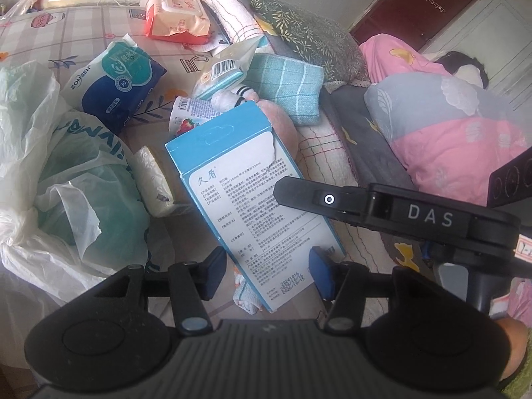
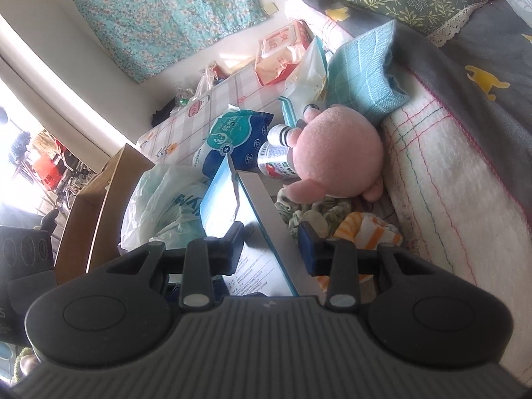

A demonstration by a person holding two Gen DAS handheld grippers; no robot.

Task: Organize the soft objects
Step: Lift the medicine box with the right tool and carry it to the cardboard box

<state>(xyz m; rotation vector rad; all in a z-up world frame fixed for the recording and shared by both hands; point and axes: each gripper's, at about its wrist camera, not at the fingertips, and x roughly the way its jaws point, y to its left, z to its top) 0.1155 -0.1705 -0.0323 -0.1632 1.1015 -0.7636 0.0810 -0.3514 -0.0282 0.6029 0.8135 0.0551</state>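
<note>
A blue and white printed box (image 1: 246,186) lies tilted on the bed, over a pink plush toy (image 1: 282,126). My right gripper (image 2: 271,249) is shut on this box (image 2: 252,232); its black finger shows across the box in the left wrist view (image 1: 299,196). My left gripper (image 1: 266,272) is open, its pads on either side of the box's near end without pressing it. The pink plush (image 2: 335,156) lies just beyond the box. A teal checked cushion (image 1: 286,86) lies behind it. An orange striped cloth (image 2: 365,229) lies by the right gripper's right finger.
A white and green plastic bag (image 1: 60,173) sits at the left. A blue tissue pack (image 1: 116,86), an orange wipes pack (image 1: 176,13), a rolled white towel (image 1: 226,10) and folded quilts (image 1: 465,139) surround the pile. A cardboard box (image 2: 99,196) stands beside the bed.
</note>
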